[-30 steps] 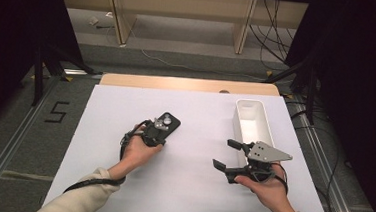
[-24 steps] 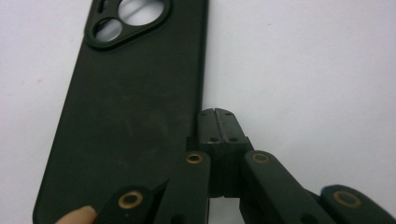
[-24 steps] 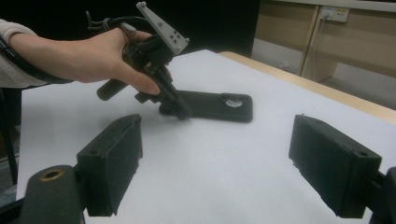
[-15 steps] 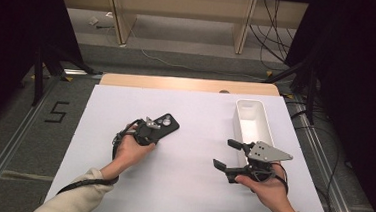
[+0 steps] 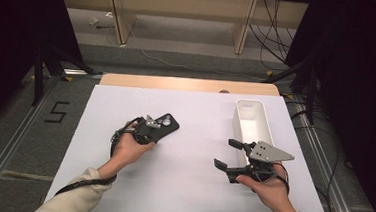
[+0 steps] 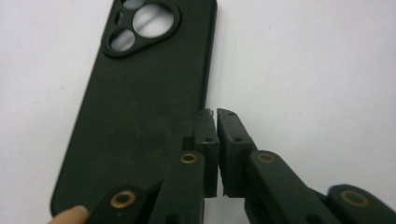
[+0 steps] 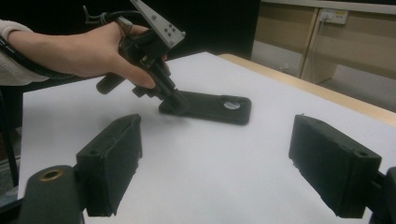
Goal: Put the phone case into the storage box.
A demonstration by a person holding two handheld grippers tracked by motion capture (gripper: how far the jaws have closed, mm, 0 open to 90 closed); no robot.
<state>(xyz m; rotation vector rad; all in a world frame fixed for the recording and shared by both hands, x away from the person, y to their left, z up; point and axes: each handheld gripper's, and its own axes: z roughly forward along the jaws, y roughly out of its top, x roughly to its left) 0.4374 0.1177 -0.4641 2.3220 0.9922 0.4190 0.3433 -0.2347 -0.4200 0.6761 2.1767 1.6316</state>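
A matte black phone case (image 6: 140, 116) with round camera cut-outs is lying flat on the white table (image 5: 190, 181), left of the middle. The left gripper (image 6: 215, 122) is resting at its long edge, jaws pressed together on nothing. The right gripper (image 7: 229, 158), jaws spread wide, is hovering near the right edge beside a white bin (image 5: 263, 122).

White table (image 5: 191, 176): phone case (image 5: 166, 123), bin (image 5: 253, 121)

Even overhead light brightens the white table (image 5: 191, 176), surroundings fall dark, shadows stay soft, and close-ups look slightly blurred.
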